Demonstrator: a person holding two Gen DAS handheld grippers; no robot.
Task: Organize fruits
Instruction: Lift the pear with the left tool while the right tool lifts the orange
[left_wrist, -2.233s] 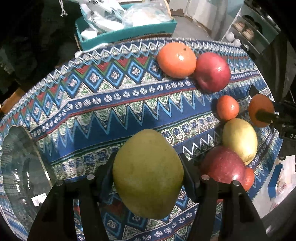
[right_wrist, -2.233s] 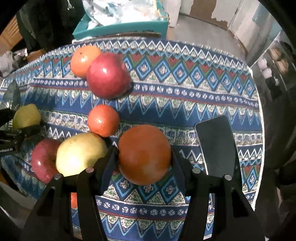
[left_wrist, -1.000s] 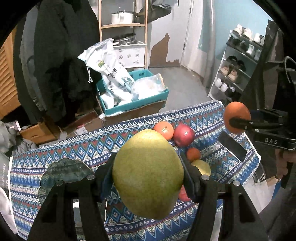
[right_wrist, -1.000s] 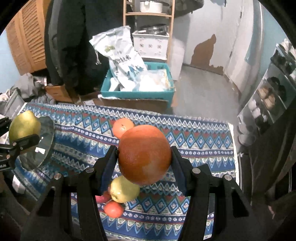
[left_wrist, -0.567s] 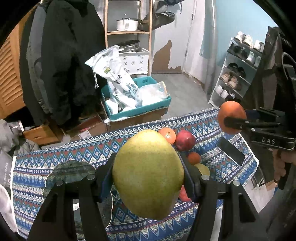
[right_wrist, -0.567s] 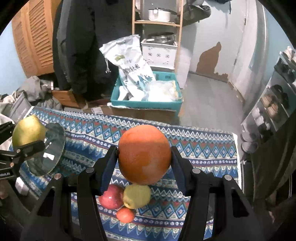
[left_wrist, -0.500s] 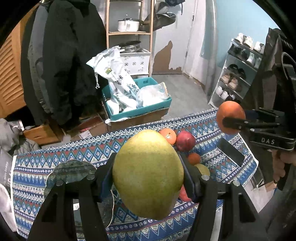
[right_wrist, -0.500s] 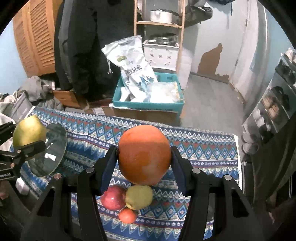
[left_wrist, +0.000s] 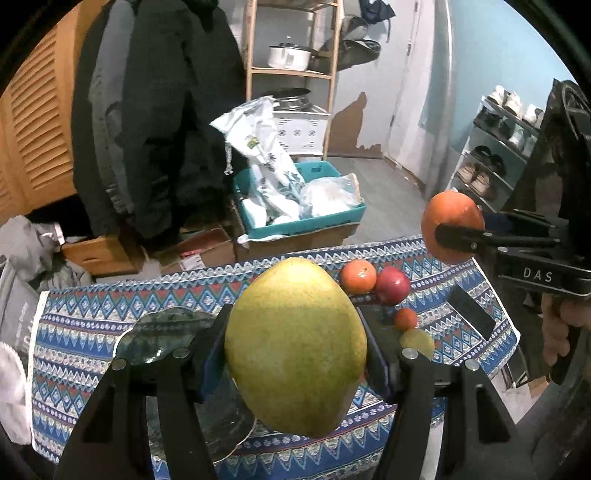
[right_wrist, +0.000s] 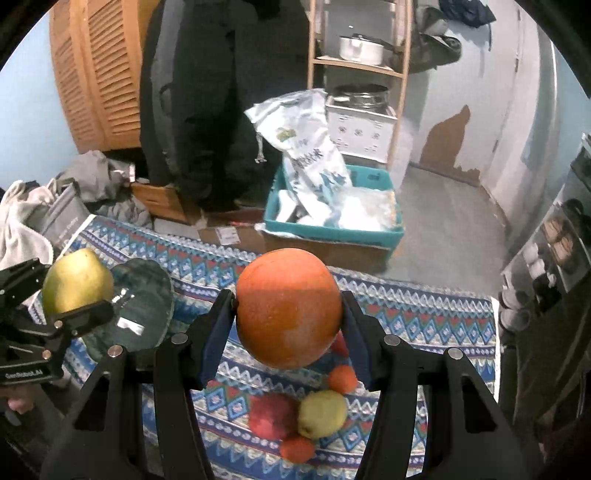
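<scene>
Holding two fruits aloft, well above a table draped in a patterned cloth (left_wrist: 92, 332). Left to right:

Glass plate (right_wrist: 144, 295), at the cloth's left end, lying below and just ahead of the left gripper (left_wrist: 295, 354); presumably the collecting dish.

Pear (left_wrist: 295, 343), clamped between the left gripper's pads, long axis upright, stem end up; seen also from the right wrist view, hanging just left of the plate (nearer to it than anything else held).

Orange (right_wrist: 288, 308), gripped by the right gripper (right_wrist: 288, 332), jaws closed snugly on its sides; carried above the cloth's right half, well apart from the plate.

Loose fruit on the cloth, right of centre: an orange (left_wrist: 357, 276) touching a red apple (left_wrist: 392, 285), then a small tangerine (left_wrist: 405, 318) and a yellow-green fruit (left_wrist: 417, 342); a dark flat slab (left_wrist: 471, 314) further right.

Deciding relation: plate below and slightly forward of the pear, so likely a short descent for the left hand, a leftward crossing for the right.
</scene>
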